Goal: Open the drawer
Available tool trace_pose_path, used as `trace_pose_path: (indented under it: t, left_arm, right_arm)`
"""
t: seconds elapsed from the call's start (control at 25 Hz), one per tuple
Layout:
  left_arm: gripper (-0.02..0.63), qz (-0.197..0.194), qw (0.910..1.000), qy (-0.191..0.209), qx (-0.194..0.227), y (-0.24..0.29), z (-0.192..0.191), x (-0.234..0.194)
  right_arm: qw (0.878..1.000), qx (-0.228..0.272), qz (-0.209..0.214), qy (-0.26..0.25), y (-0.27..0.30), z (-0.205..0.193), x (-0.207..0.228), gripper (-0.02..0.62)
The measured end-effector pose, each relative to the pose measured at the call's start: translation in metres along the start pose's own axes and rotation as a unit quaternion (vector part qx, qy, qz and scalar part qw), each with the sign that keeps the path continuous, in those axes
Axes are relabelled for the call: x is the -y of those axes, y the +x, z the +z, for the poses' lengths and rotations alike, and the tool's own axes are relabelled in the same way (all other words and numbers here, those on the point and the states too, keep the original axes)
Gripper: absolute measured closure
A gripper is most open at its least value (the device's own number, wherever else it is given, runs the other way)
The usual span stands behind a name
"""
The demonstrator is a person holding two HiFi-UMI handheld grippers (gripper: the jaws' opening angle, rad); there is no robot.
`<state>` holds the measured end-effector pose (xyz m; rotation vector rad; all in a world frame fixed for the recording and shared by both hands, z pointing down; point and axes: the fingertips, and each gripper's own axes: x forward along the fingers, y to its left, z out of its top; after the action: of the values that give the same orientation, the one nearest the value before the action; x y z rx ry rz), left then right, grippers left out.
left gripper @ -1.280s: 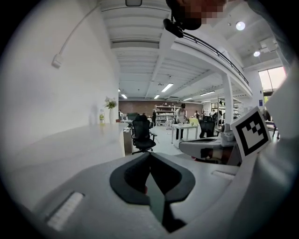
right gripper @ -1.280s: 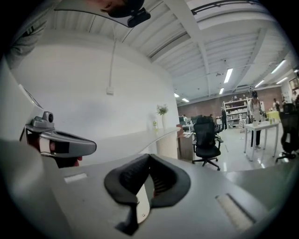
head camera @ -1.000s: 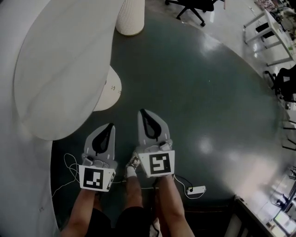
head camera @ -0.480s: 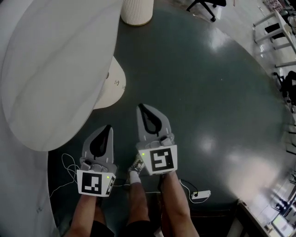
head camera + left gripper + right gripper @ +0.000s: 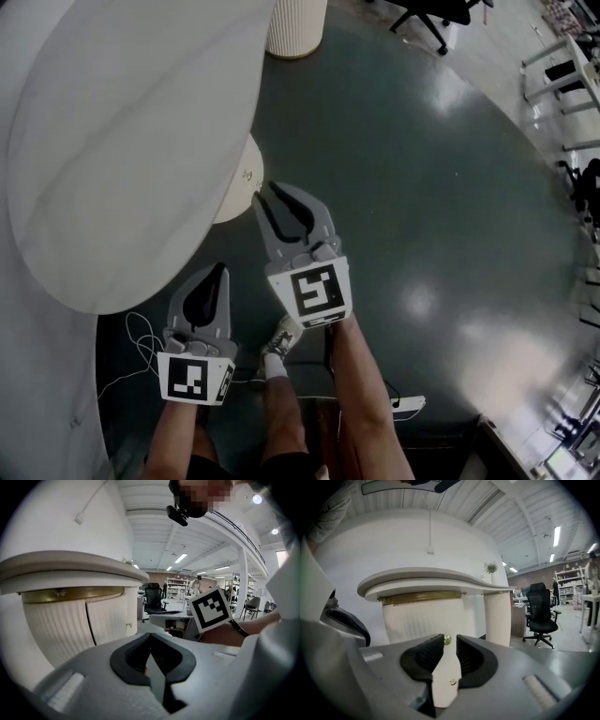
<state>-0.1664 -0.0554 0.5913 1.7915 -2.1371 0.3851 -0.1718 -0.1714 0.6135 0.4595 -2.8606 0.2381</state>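
A cream ribbed cabinet stands under the white curved desk top. Its drawer fronts carry small brass knobs. The upper knob shows in the gap just past the tips of my right gripper, and a lower knob shows further down the gap. The right gripper is close to the cabinet's knob; its jaws are opening and the pads press on nothing. My left gripper hangs back and lower, shut and empty, pointing at the cabinet side.
A ribbed cream column stands beyond the desk. White cables and a power strip lie on the dark floor near the person's foot. An office chair and tables stand further right.
The right gripper has moved forward and left toward the cabinet's knob, and its jaws have parted. The left gripper has dropped slightly lower in the view and stays shut.
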Motion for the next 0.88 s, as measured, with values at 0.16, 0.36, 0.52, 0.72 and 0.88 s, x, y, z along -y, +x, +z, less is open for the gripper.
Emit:
trace_pose_path:
  t: [0.16,0.36,0.52,0.72,0.88]
  left_arm:
    - [0.597,0.003,1.0000,-0.001,-0.001,-0.001,-0.003,-0.005]
    - [0.597,0.012,0.9999,-0.003,-0.011,-0.001,-0.009,-0.012]
    - [0.597,0.020,0.9997,-0.003,-0.014,-0.004,-0.012,-0.026]
    - [0.597,0.034,0.9993,-0.001,-0.017,-0.005,-0.014,-0.041]
    - [0.597,0.047,0.9986,-0.001,-0.022,-0.005,-0.017,-0.056]
  right_arm:
    - [0.999,-0.006,0.030,-0.020,0.030,0.001,-0.012,0.471]
    - [0.998,-0.025,0.063,-0.008,0.060,-0.009,-0.017,0.420]
    - [0.997,-0.040,0.069,-0.012,0.074,-0.016,-0.019,0.413]
    - [0.996,-0.052,0.071,-0.014,0.087,-0.023,-0.020,0.413]
    - [0.995,-0.057,0.083,-0.014,0.096,-0.030,-0.021,0.423]
